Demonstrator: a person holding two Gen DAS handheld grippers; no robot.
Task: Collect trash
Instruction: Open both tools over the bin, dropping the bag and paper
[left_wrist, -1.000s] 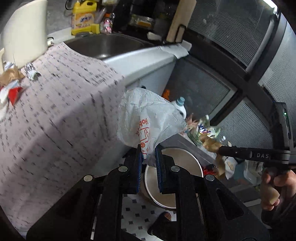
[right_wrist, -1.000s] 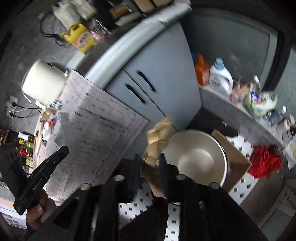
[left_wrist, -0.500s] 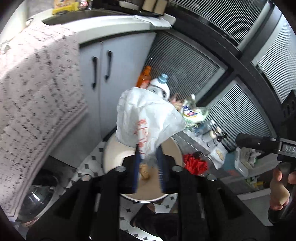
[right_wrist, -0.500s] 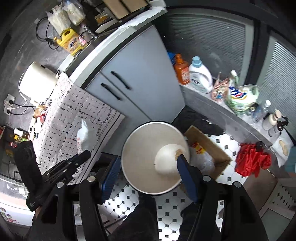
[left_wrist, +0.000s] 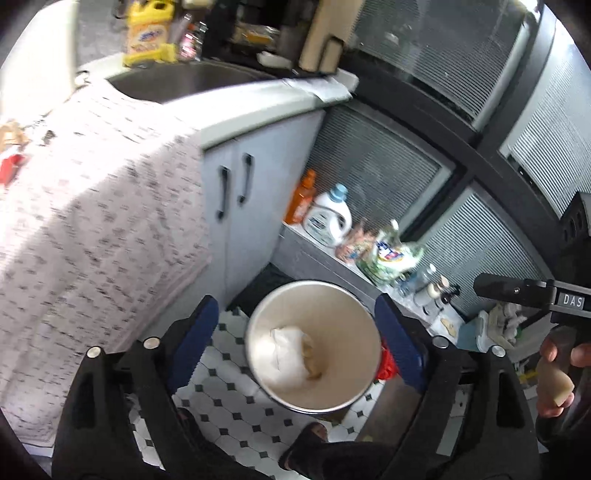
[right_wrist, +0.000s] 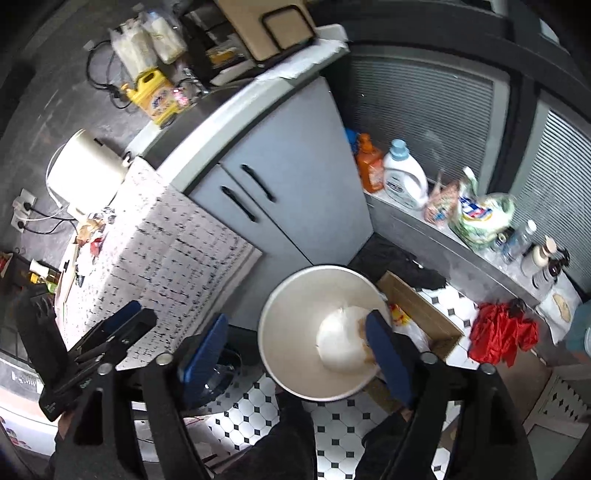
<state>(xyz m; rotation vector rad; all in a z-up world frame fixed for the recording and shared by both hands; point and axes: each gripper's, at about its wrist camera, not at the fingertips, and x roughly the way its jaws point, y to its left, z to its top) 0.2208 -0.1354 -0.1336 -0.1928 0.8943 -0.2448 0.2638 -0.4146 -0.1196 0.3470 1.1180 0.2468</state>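
Note:
A round white trash bin (left_wrist: 258, 321) (right_wrist: 267, 332) stands on the tiled floor below both grippers. A crumpled white plastic bag (left_wrist: 284, 350) (right_wrist: 341, 345) lies inside it, with a scrap of brown paper (left_wrist: 312, 352) beside the bag. My left gripper (left_wrist: 295, 306) hovers over the bin, its jaws opening wide with nothing between them. My right gripper (right_wrist: 295, 321) also hangs above the bin, jaws opening and empty. Red and brown wrappers (left_wrist: 11, 155) (right_wrist: 90, 236) lie on the patterned cloth (left_wrist: 92, 221) (right_wrist: 166, 251) over the counter.
Grey cabinet doors (left_wrist: 243, 192) stand behind the bin. Detergent bottles (right_wrist: 402, 177) and bags line a low ledge on the right. A cardboard box (right_wrist: 424, 310) and a red cloth (right_wrist: 502, 332) lie beside the bin. A sink (left_wrist: 177, 81) and a yellow jug (left_wrist: 147, 33) sit on the counter.
The left gripper let go of the white plastic bag, which now lies in the bin. The right gripper dropped its brown paper there too. Both sets of jaws spread wide.

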